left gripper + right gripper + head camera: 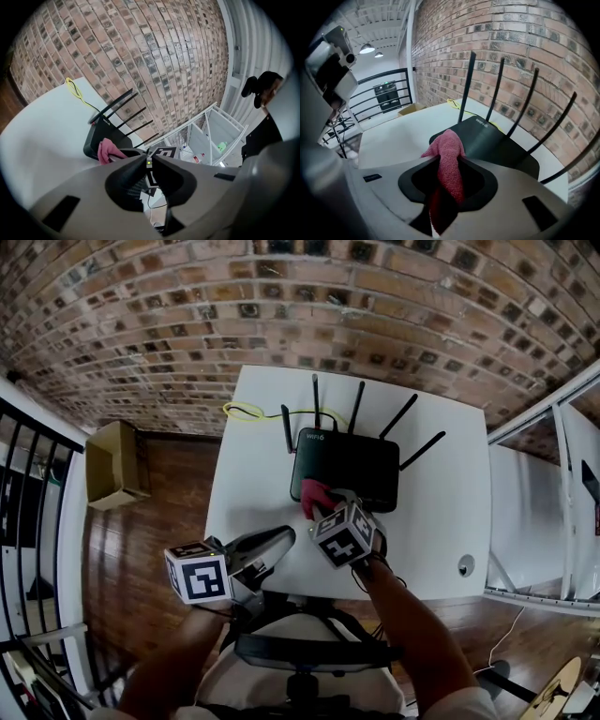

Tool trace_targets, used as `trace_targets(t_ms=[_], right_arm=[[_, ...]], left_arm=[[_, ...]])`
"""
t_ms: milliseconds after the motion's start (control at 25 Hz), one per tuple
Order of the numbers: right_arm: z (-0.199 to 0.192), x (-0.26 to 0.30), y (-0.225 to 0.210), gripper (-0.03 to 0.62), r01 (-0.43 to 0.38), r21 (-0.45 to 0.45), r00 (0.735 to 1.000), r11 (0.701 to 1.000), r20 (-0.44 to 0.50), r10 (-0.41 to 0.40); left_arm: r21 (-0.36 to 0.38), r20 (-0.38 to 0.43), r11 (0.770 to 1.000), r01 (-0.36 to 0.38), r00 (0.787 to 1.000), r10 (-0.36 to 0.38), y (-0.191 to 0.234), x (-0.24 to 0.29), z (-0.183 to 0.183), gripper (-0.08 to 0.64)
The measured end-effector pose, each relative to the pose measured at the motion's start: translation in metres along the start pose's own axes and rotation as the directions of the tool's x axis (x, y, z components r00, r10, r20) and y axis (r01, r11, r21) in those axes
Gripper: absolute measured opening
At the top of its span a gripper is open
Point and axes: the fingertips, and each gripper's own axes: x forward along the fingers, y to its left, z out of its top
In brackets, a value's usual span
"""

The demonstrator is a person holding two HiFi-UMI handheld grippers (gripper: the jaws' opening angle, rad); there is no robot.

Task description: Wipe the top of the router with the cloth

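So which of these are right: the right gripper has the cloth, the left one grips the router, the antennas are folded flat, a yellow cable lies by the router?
1. The right gripper holds the pink cloth: true.
2. The left gripper grips the router: false. Its jaws are shut on nothing, apart from the router.
3. The antennas are folded flat: false. They stand up.
4. A yellow cable lies on the white table behind the router: true.
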Motion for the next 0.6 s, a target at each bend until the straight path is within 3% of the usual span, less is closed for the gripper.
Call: trace_targets(t_ms=[200,600], right_arm=[[-0.028,-0.015,-0.028,0.126,0.04,0.068,0.999,0.997,-0.01,-0.039],[-0.072,-0.042,-0.07,0.126,0.108,0.152,0.994,0.982,-0.029,-0.105]], left_arm=[[0.012,-0.022,0.999,0.036,0.999,-0.036,-0.01,0.016,-0.005,0.043],[-0.002,-0.084,1.0,0.015,0.996,-0.015,-0.01,0.036,-0.023,0.043]])
